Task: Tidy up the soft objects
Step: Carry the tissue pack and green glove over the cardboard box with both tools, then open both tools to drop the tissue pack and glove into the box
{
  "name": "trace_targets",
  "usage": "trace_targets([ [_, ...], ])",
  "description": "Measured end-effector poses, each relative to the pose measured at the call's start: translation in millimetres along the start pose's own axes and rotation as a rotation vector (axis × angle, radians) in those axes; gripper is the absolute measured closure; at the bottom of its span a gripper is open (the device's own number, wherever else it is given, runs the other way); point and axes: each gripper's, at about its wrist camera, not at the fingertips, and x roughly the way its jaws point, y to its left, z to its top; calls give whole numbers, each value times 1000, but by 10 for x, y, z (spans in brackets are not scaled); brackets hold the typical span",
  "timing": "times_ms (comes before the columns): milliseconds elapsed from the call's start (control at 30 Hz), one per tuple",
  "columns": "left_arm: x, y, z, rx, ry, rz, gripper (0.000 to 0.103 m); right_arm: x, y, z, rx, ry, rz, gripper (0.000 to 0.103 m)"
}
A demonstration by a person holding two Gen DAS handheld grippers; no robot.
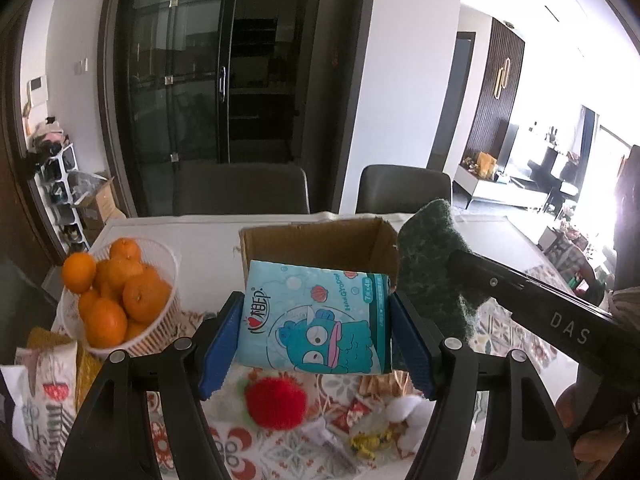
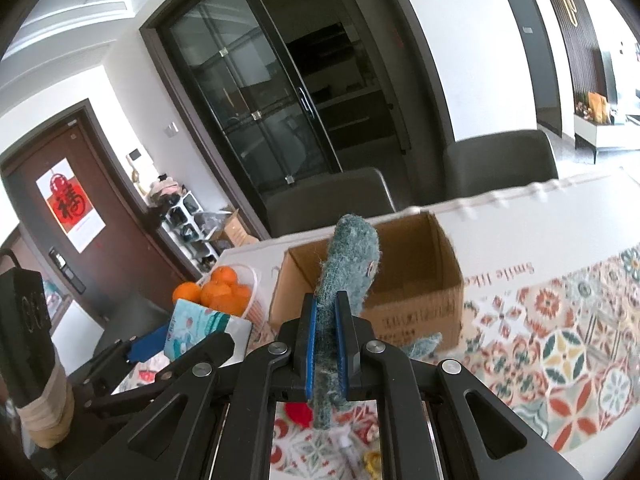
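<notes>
My left gripper [image 1: 316, 322] is shut on a light-blue tissue pack [image 1: 316, 316] with a cartoon fish, its blue pads pressing both sides, held above the patterned tablecloth just in front of an open cardboard box [image 1: 320, 240]. My right gripper [image 2: 326, 312] is shut on a green fuzzy cloth [image 2: 352, 256] that sticks up between its pads, in front of the cardboard box [image 2: 416, 284]. The green cloth [image 1: 432, 256] also shows beside the box's right corner in the left wrist view. Below lie a red pompom [image 1: 276, 402] and a white fluffy piece [image 1: 404, 410].
A white basket of oranges [image 1: 116, 296] stands left of the box. Snack bags [image 1: 44, 392] lie at the near left. Small wrappers [image 1: 366, 440] litter the cloth. Two dark chairs [image 1: 404, 188] stand behind the table. A person's hand [image 1: 592, 420] holds the right gripper.
</notes>
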Motion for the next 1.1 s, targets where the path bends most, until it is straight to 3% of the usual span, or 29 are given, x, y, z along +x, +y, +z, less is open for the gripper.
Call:
trace_targets([
  [500,535,73,576,-13,32,21,32,353,-43,673,-84,-17,-28,93],
  [767,972,141,598,-33,114,33,32,810,-193,783,-73,65,-10,93],
  [1100,1514,122,505,-21,216,55,31,1391,-591,639,-1,205,-18,93],
])
